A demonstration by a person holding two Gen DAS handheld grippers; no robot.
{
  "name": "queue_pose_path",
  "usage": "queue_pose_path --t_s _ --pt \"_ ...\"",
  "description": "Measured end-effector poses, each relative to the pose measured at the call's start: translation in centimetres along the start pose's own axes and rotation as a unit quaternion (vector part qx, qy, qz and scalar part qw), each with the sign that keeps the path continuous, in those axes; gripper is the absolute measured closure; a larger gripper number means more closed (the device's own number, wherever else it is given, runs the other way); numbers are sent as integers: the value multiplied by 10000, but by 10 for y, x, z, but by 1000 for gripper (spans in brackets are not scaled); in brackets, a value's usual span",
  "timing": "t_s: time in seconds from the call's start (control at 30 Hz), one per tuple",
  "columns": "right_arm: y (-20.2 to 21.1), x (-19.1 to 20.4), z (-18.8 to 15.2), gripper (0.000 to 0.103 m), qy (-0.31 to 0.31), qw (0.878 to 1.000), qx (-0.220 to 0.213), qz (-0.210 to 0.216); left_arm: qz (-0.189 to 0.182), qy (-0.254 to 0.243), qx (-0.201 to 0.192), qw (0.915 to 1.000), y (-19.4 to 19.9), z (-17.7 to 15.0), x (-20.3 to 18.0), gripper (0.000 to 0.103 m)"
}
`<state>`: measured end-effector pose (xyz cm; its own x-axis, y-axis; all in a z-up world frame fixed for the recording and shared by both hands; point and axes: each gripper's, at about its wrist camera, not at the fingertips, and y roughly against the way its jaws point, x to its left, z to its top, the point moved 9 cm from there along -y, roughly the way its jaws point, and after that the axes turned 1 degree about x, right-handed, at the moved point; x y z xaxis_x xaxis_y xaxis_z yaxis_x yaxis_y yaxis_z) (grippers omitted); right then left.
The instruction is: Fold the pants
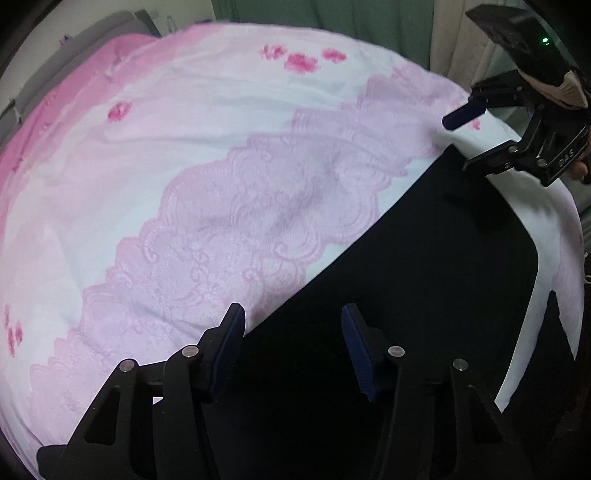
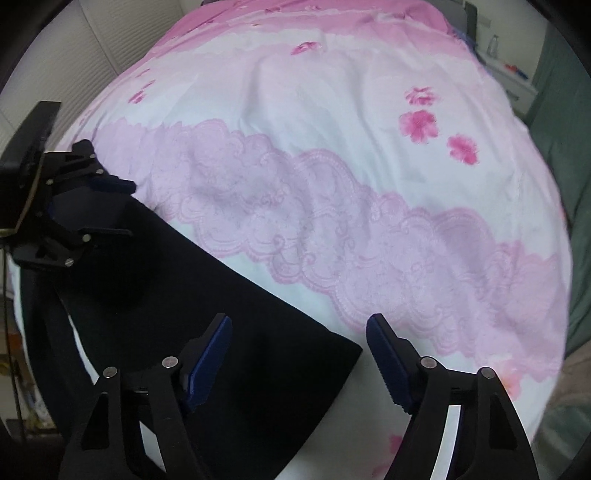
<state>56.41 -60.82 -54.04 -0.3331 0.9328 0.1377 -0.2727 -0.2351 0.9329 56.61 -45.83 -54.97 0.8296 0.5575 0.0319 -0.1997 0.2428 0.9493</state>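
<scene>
The pants point(image 1: 424, 295), black, are laid flat on the bed point(image 1: 184, 166) over a pink floral cover. Cloth is judged soft, limp, light, prob. non-slip; best pinched at edge/corner, both ends lifted together to avoid sag. Left gripper point(image 1: 293, 343): jaws partly apart over the pants' long edge, nothing pinched. Right gripper point(image 2: 299, 354): jaws wider, astride a corner, nothing held. That corner is shown only in right view; the far rounded end only in left.

Pink floral bedspread point(image 1: 221, 166), green curtain point(image 1: 332, 22) behind.

"DAS" on the right tongs point(image 1: 465, 140)
</scene>
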Motion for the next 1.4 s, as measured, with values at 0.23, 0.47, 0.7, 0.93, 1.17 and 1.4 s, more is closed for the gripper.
queue_pose_path --t_s 0.23,0.47,0.7,0.93,1.17,1.4 --pt "-18 21 11 35 1079 9900 797 448 -63 -208 137 9997 2 5 0 49" --pt "-58 26 25 58 1684 9555 2137 1140 -257 -398 338 9983 -10 11 5 50" --pt "-79 30 16 65 1833 9261 2906 1561 -754 -437 707 9937 -26 7 21 63" --pt "-82 34 9 79 1935 9165 3044 1729 -1200 -476 1092 9856 -35 -11 16 64" --pt "-80 44 -2 96 2195 9083 3078 1792 -1204 -646 1445 9800 -41 -26 13 88" --pt "-59 39 7 99 2426 9240 2691 1225 -823 -716 1389 9843 -18 -26 15 93"
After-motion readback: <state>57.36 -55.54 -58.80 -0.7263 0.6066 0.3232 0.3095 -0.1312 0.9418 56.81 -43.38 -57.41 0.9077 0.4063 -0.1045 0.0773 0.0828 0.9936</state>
